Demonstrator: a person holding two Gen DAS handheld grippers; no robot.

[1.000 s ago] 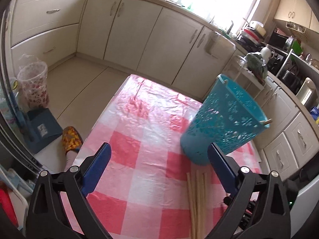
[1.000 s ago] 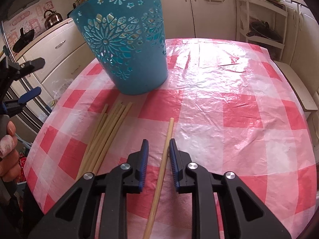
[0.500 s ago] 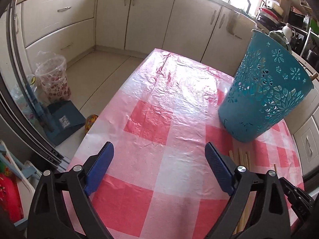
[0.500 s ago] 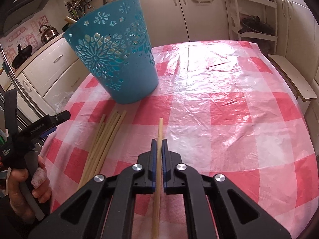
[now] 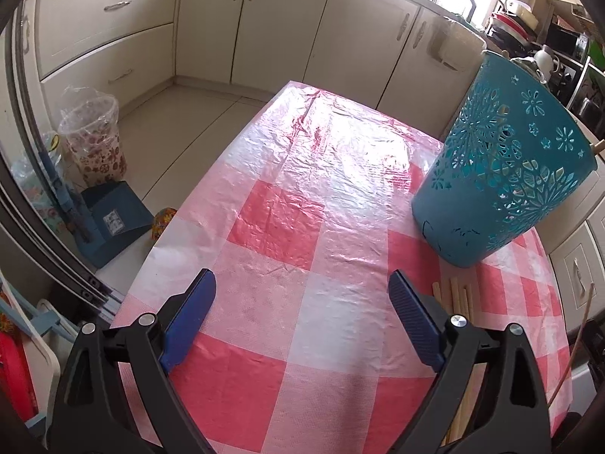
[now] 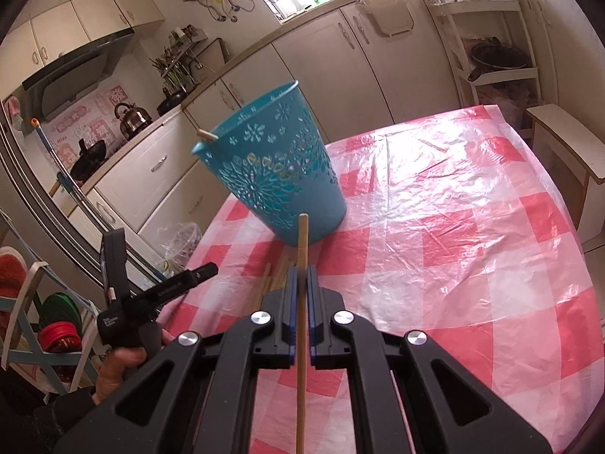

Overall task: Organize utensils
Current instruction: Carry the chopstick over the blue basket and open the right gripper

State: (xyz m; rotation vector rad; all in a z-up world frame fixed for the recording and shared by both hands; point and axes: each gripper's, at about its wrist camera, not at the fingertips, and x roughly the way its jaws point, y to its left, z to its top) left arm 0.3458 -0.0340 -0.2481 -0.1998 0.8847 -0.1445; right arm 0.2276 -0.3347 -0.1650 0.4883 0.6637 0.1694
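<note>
Pink-checked plastic cloth [image 6: 472,227] covers the table, bare right of the teal basket [image 6: 280,185] out to its far edge. The right gripper [image 6: 301,283] is pressed onto one wooden chopstick [image 6: 302,242], its tip before the basket. The left gripper [image 5: 302,302], spread wide and empty, hovers near the cloth's left edge; loose chopsticks [image 5: 453,299] lie just beside the basket's base.

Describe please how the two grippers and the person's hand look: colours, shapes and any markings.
Both grippers are alike. The left gripper has black plastic arms with triangular cut-outs, silver round bolts, and blue ribbed fingers. The right gripper has the same black frame, silver bolts and blue fingers. From the right wrist view, the left gripper's black handle bears small white lettering, too small to read. The hand holding it wears a dark sleeve.
</note>
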